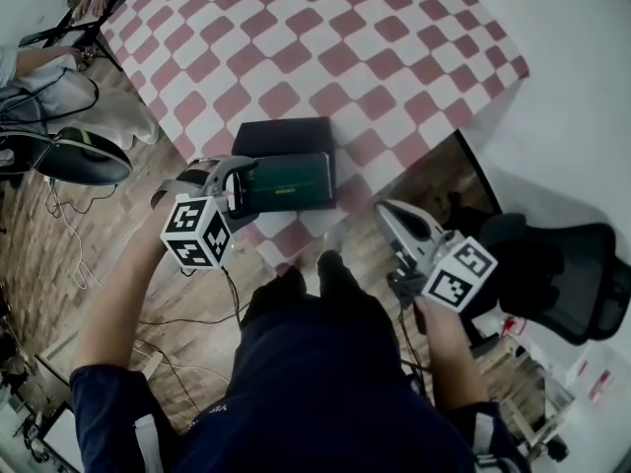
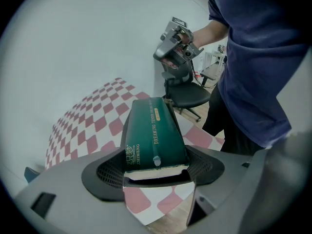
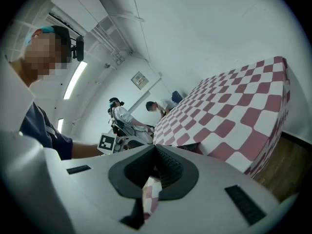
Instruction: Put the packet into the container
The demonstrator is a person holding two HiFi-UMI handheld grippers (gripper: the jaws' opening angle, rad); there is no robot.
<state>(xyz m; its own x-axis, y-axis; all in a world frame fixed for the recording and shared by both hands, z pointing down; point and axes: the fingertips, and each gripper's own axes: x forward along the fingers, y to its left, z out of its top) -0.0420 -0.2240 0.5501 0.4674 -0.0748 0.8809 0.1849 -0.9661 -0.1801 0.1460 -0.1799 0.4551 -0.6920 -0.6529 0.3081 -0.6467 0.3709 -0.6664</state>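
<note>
A dark green packet with pale print lies flat over the near half of a black container at the near edge of the red-and-white checked table. My left gripper is shut on the packet's left end. In the left gripper view the packet runs straight out from between the jaws of my left gripper. My right gripper hangs off the table's near corner, shut and empty. In its own view the right gripper has its ribbed pads pressed together.
A black office chair stands at the right, below a white wall. People sit at the far left beside a dark round seat. Cables trail over the wooden floor. The checked cloth hangs over the table's near edge.
</note>
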